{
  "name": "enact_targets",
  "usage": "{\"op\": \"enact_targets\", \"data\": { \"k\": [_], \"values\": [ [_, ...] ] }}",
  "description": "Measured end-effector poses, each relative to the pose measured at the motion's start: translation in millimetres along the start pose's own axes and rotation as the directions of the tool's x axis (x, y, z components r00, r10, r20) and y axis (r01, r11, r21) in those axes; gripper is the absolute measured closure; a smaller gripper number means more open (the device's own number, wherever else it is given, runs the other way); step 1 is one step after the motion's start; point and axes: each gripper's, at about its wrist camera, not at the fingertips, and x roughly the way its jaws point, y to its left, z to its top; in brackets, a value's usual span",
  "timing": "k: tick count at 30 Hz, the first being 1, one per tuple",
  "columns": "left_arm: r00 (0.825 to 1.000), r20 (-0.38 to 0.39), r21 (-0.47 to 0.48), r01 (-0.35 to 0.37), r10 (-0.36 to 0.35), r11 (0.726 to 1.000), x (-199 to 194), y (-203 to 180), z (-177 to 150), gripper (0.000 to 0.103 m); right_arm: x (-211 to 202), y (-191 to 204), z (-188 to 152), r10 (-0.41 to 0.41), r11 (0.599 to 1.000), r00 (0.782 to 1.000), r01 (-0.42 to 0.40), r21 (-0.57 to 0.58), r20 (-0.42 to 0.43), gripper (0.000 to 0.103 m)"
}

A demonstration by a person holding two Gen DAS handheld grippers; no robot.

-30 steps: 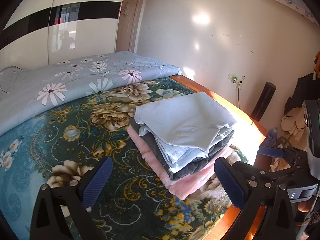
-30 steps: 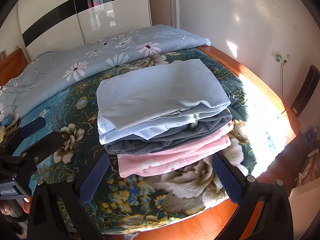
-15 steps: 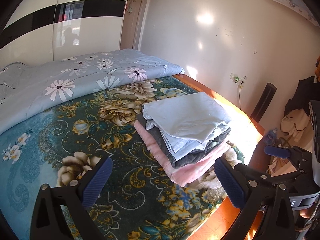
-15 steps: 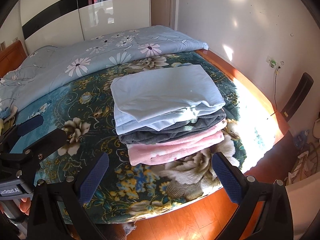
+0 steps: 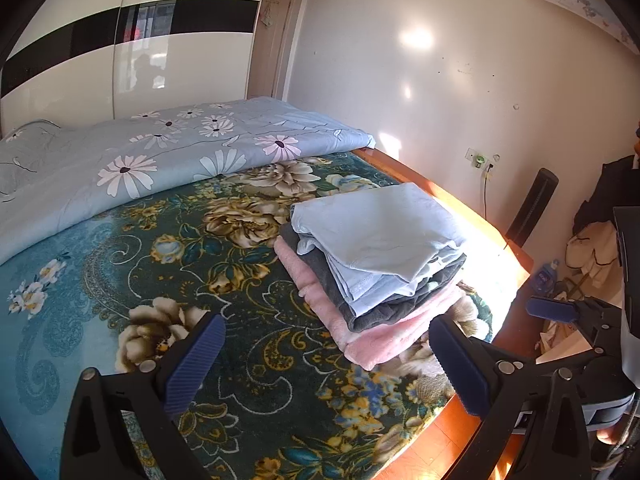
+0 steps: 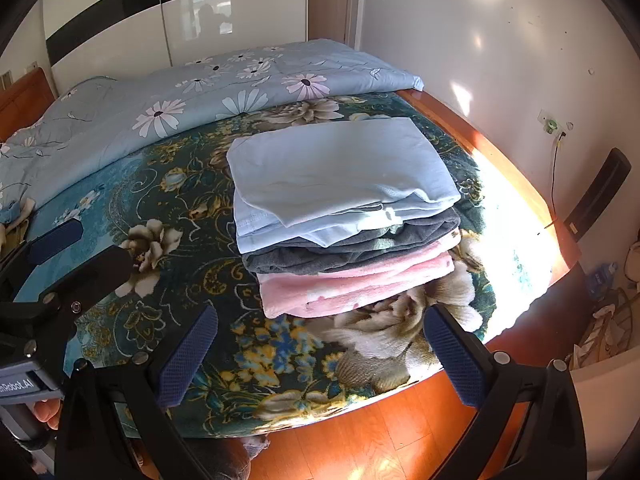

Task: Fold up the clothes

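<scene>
A stack of folded clothes sits on the floral bedspread near the bed's foot corner. A light blue garment (image 5: 380, 236) (image 6: 336, 172) lies on top, a dark grey one (image 5: 400, 304) (image 6: 344, 252) under it, a pink fleecy one (image 5: 384, 332) (image 6: 348, 288) at the bottom. My left gripper (image 5: 326, 348) is open and empty, held back from the stack's near left. My right gripper (image 6: 320, 344) is open and empty, in front of the stack above the bed's edge. Each gripper shows in the other's view, the right (image 5: 560, 312) and the left (image 6: 60, 240).
A pale blue daisy duvet (image 5: 160, 152) (image 6: 200, 92) is bunched at the head of the bed. The wooden bed frame (image 6: 500, 152) runs along the white wall. A black object (image 5: 532, 208) leans on the wall. Clothes and clutter (image 5: 596, 240) lie at the right. The wooden floor (image 6: 380, 432) is below.
Both grippers have drawn back from the stack, so it looks smaller and farther away. The clothes have not moved. Both grippers stay open.
</scene>
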Motion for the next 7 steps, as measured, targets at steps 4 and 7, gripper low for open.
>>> {"op": "enact_targets", "data": {
  "k": [4,7],
  "values": [
    [1.0,0.007,-0.005,-0.019,0.019,1.0,0.6,1.2,-1.0,0.0,1.2,2.8,-0.5,0.009,1.0,1.0,-0.009,-0.007,-0.003,0.0],
    [1.0,-0.001,-0.006,-0.01,0.01,1.0,3.4,3.2,-1.5,0.0,1.6,3.8,-0.8,0.01,1.0,1.0,-0.01,-0.012,-0.004,0.0]
  ]
}}
